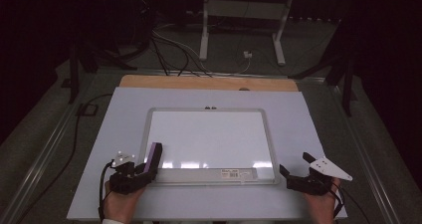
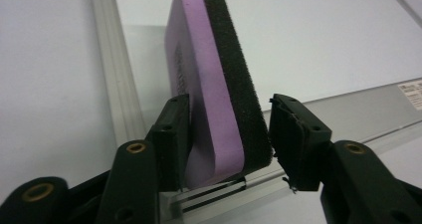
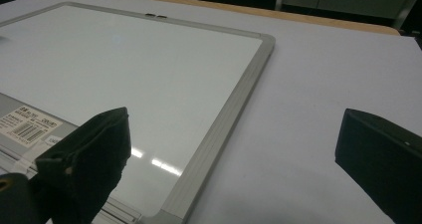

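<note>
So there's a whiteboard (image 1: 211, 134) with a silver frame lying flat on the pale counter (image 1: 308, 119), and its surface looks blank, just a few glare spots near the bottom edge. A barcode sticker (image 1: 230, 172) sits on the bottom rail.

The left gripper (image 1: 144, 168) is down at the board's lower left corner, clamped onto an eraser (image 1: 154, 156), purple foam with a black felt face. In the left gripper view the eraser (image 2: 219, 84) stands up on its edge between the two jaws, one jaw pressed against the purple side. The other is right by the felt side, though there might be a tiny gap there, hard to say. Its lower end is right over the board's frame at that corner.

The right gripper (image 1: 293, 170) is off the board's lower right corner, over bare counter, jaws spread wide with nothing between them. From the right gripper view you see that corner of the frame (image 3: 219, 134) running between its jaws.

Behind the counter there's a dark floor with cables (image 1: 169, 50) and white stand legs (image 1: 203, 32).
</note>
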